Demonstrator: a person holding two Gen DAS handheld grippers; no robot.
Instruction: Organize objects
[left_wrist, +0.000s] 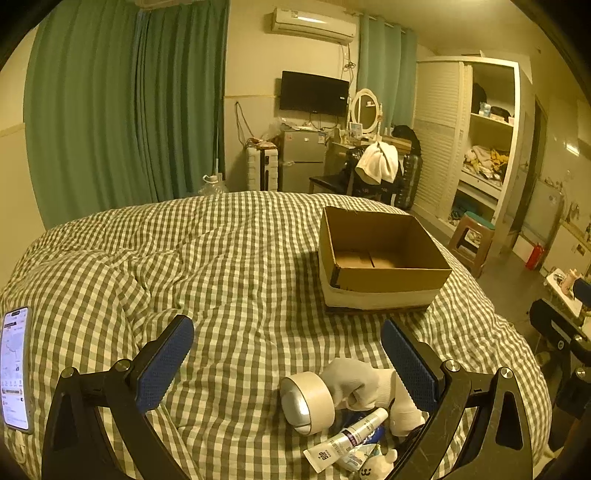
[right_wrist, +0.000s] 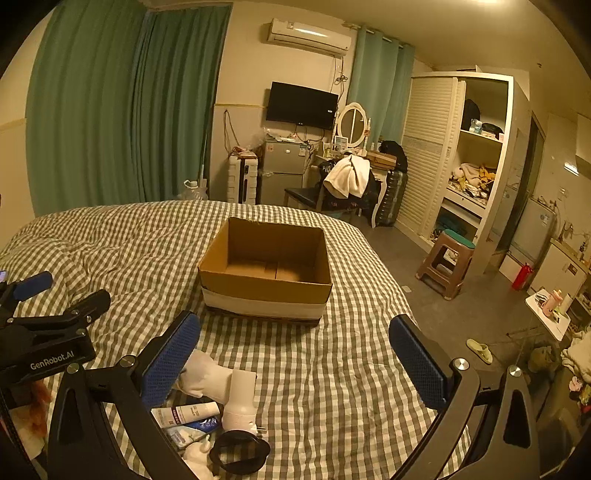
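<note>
Left to right, the left wrist view shows a lit smartphone (left_wrist: 15, 369) lying at the far left edge of the grey-and-white checked bed cover (left_wrist: 221, 258). The left gripper (left_wrist: 287, 354) hangs above the cover with its blue-padded jaws spread wide and nothing between them.

Near its right jaw lies the pile of objects to be sorted: a beige roll of tape (left_wrist: 308, 402), a pale grey knitted glove (left_wrist: 354, 382) touching the roll, and a white squeeze tube (left_wrist: 345, 439) just below both. Further items at the bottom edge are too cropped to identify.

Beyond the pile stands the open brown cardboard box with a white band round its base (left_wrist: 380, 254); it appears empty.

In the right wrist view the right gripper (right_wrist: 294, 352) is likewise fully released and holds nothing. A white cylindrical plastic device (right_wrist: 240, 402) and a black ring (right_wrist: 240, 454) lie by its left jaw.

Step in hand: judged to be the start, before the first pick. The next move calls for lowering one gripper over a single item, closing on it, and carrying it forward to the box.
</note>
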